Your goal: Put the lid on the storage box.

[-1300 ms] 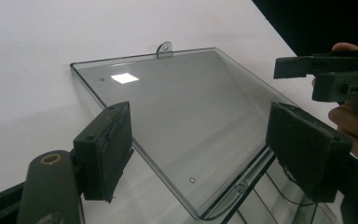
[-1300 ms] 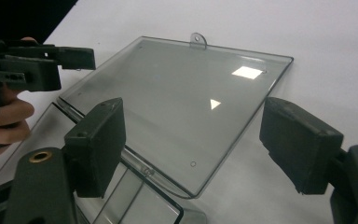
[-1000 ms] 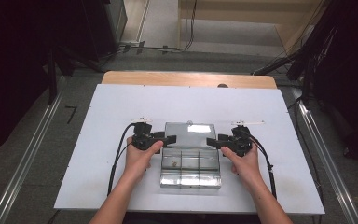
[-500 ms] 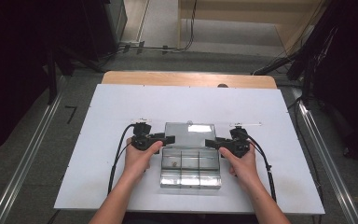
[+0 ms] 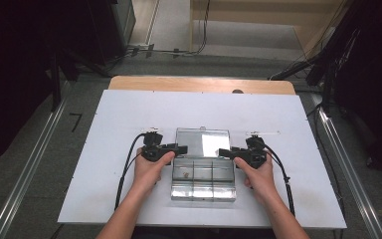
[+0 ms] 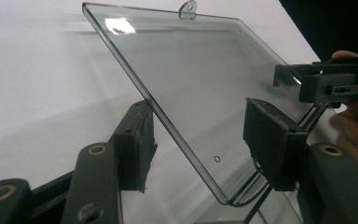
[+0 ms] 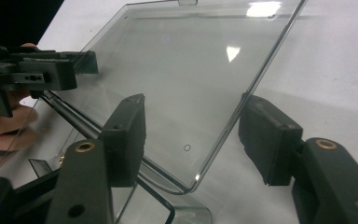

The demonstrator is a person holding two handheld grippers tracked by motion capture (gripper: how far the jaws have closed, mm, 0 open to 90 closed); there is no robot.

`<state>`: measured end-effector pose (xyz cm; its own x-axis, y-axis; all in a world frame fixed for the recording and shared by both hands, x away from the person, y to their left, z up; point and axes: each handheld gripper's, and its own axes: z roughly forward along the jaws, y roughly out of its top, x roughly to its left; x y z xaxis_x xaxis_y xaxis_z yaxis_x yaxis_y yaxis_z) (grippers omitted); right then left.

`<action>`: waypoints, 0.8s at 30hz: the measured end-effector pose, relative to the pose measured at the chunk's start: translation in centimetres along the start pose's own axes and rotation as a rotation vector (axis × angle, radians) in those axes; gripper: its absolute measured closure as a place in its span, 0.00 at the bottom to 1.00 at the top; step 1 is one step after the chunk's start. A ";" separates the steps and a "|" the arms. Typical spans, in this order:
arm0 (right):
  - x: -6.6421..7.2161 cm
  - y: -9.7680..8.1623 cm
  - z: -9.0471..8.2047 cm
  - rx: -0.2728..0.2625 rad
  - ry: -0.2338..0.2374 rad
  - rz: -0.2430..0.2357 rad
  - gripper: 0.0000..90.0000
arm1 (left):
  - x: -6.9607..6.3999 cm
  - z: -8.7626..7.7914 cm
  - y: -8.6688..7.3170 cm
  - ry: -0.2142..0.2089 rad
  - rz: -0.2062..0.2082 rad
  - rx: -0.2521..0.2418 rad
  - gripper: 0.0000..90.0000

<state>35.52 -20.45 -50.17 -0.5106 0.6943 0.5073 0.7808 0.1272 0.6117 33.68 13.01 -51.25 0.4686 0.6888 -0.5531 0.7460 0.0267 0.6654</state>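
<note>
Box: we see a clear plastic compartment box (image 5: 203,178) lying near the front middle of the white worktop (image 5: 104,129), its lid (image 5: 202,143) swung open toward the far side.
Lid: in the left gripper view the transparent lid (image 6: 200,88) stands tilted, with a small hanging tab (image 6: 188,8) at its far edge; the right gripper view shows the same lid (image 7: 191,79) from the other side.
Left gripper: our left gripper (image 5: 179,149) sits at the lid's left edge, held in the left hand (image 5: 149,170).
Left fingers: they stand apart and have just been closing; the lid's edge runs between them, and we see a gap between the pads (image 6: 137,140) and the plastic.
Right gripper: our right gripper (image 5: 225,153) sits at the lid's right edge, held in the right hand (image 5: 259,177).
Right fingers: apart too, and just been closing; the lid's edge passes between them, with no pad (image 7: 265,135) pressing on it.
Compartments: the box's base shows dividers; we cannot tell what lies in the cells.
Cables: a black cable (image 5: 127,169) trails from each gripper toward us.
</note>
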 end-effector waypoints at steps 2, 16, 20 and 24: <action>0.0 0.0 -0.1 -0.004 0.005 -0.005 0.49 | 0.0 -0.1 0.0 -0.005 0.006 -0.004 0.53; 0.4 0.1 -0.9 -0.052 0.004 -0.037 0.62 | -0.2 -1.1 0.3 -0.028 0.061 -0.049 0.68; 0.4 0.1 -1.2 -0.067 0.011 -0.051 0.67 | -0.3 -1.4 0.4 -0.037 0.073 -0.063 0.72; 0.4 0.1 -1.5 -0.084 0.022 -0.067 0.72 | -0.5 -1.8 0.4 -0.043 0.088 -0.071 0.76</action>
<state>34.87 -21.23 -48.93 -0.5688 0.6705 0.4764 0.7123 0.1120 0.6929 32.94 13.97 -49.81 0.5518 0.6593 -0.5107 0.6663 0.0198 0.7455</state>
